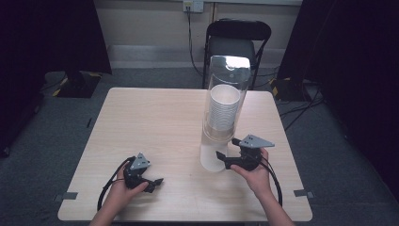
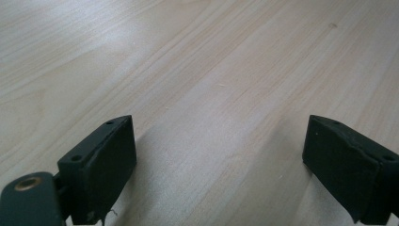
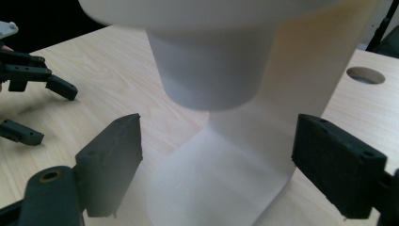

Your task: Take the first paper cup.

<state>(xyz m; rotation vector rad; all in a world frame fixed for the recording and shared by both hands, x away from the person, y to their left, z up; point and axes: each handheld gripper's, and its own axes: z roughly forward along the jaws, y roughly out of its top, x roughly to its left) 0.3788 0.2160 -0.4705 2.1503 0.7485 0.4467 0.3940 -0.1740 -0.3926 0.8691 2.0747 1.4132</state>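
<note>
A tall clear tube dispenser [image 1: 226, 80] stands on the table right of centre, holding a stack of white paper cups [image 1: 224, 109] on a white curved stand [image 1: 210, 155]. In the right gripper view the lowest cup [image 3: 211, 70] hangs out of the dispenser's mouth above the stand [image 3: 226, 183]. My right gripper [image 1: 227, 148] is open just in front of the stand; its jaws [image 3: 216, 160] sit below the cup, one on each side, touching nothing. My left gripper [image 1: 155, 184] rests low over the table at the front left, open and empty [image 2: 221, 160].
The light wooden table [image 1: 155, 122] has a round hole [image 3: 365, 75] beyond the dispenser. A black folding chair [image 1: 237, 42] stands behind the far edge. My left gripper [image 3: 49, 114] shows at the left of the right gripper view. Dark curtains flank the room.
</note>
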